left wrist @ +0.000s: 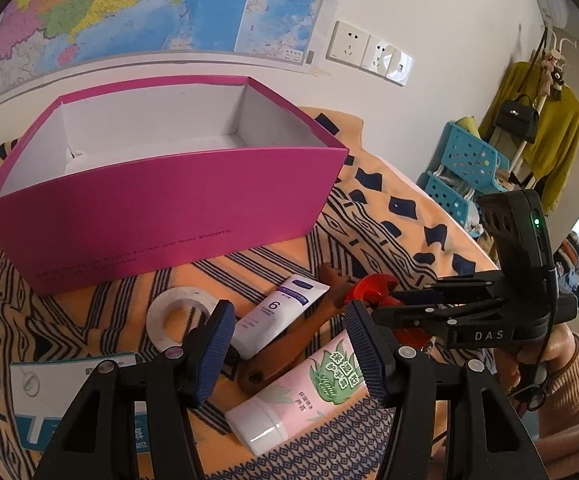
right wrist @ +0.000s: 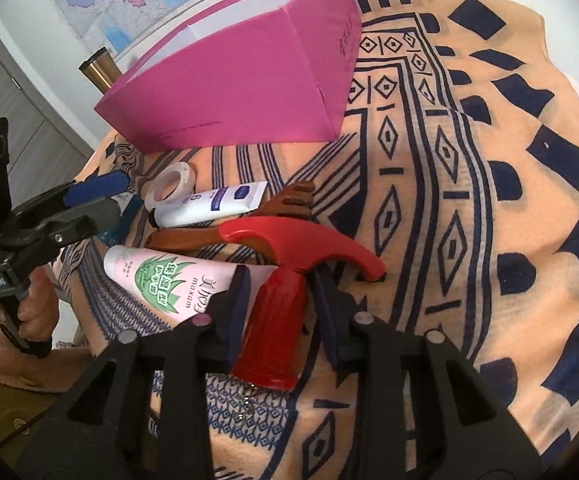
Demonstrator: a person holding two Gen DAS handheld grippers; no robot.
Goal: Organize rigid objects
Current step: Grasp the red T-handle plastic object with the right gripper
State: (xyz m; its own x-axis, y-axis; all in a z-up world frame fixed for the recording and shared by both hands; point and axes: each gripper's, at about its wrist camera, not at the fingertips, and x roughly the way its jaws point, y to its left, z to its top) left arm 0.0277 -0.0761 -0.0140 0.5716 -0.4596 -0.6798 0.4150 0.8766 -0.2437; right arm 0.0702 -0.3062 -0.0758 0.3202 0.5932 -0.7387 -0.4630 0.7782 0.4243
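Left gripper: was held with jaws spread wide and nothing between them, above the white tube, the wooden scraper and the pink hand-cream tube.
Right gripper: was set around the handle of the red Y-shaped tool; a small gap was seen at the right pad, so a firm grip could not be told.
Pink box: was stood open-topped on the patterned cloth, near the wall; its interior was seen white and roomy.
Box near edge: was kept just apart from the tape roll and the white tube.
Clutter: tubes, scraper and red tool were crowded together, overlapping.
Blue-and-white carton: was laid beside the left finger.
Open room: a bare stretch of cloth was seen right of the red tool.
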